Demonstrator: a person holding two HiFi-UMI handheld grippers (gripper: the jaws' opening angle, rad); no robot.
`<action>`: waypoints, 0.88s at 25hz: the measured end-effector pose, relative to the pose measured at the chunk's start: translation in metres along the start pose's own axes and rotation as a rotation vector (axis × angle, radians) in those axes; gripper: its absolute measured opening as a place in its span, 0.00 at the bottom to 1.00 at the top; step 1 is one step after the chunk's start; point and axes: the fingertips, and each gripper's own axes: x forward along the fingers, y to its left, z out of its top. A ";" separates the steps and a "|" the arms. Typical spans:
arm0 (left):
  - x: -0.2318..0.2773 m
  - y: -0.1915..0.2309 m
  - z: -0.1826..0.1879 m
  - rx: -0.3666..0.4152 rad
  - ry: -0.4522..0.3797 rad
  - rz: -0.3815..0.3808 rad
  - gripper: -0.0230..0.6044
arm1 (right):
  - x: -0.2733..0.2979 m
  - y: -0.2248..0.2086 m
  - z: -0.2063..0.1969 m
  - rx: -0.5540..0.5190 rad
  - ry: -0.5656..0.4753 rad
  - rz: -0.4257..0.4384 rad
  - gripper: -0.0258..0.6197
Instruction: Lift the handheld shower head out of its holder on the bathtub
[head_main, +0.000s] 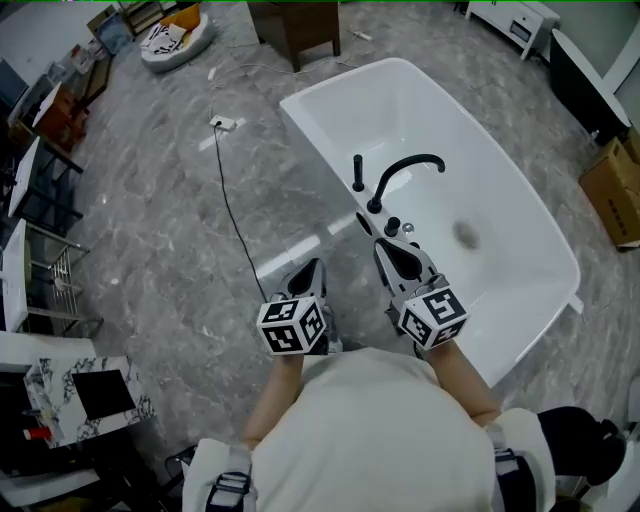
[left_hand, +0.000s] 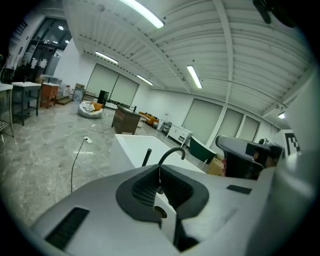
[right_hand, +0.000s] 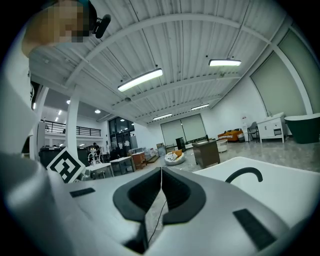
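Note:
A white bathtub (head_main: 500, 200) stands on the grey floor. On its near rim rise a curved black faucet (head_main: 408, 166) and, left of it, the slim black handheld shower head (head_main: 358, 172), upright in its holder. My left gripper (head_main: 314, 266) is shut and empty over the floor, just short of the rim. My right gripper (head_main: 384, 244) is shut and empty too, its tips close to the black knobs (head_main: 392, 225) under the faucet. In the left gripper view the shower head (left_hand: 146, 157) and faucet (left_hand: 173, 152) show beyond the closed jaws. The right gripper view shows the faucet (right_hand: 244, 174).
A black cable (head_main: 232, 215) runs over the floor from a socket strip (head_main: 222, 123) toward the tub. A wooden cabinet (head_main: 298, 30) stands behind it, a cardboard box (head_main: 613, 190) at the right, metal racks (head_main: 40, 262) at the left.

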 end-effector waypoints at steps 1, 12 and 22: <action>0.005 0.004 0.004 0.007 0.003 -0.010 0.07 | 0.008 -0.002 0.002 0.002 -0.003 -0.007 0.07; 0.057 0.057 0.048 0.060 0.052 -0.118 0.07 | 0.085 -0.017 0.015 0.015 -0.033 -0.111 0.07; 0.106 0.086 0.063 0.127 0.120 -0.240 0.07 | 0.123 -0.034 0.013 0.030 -0.058 -0.255 0.07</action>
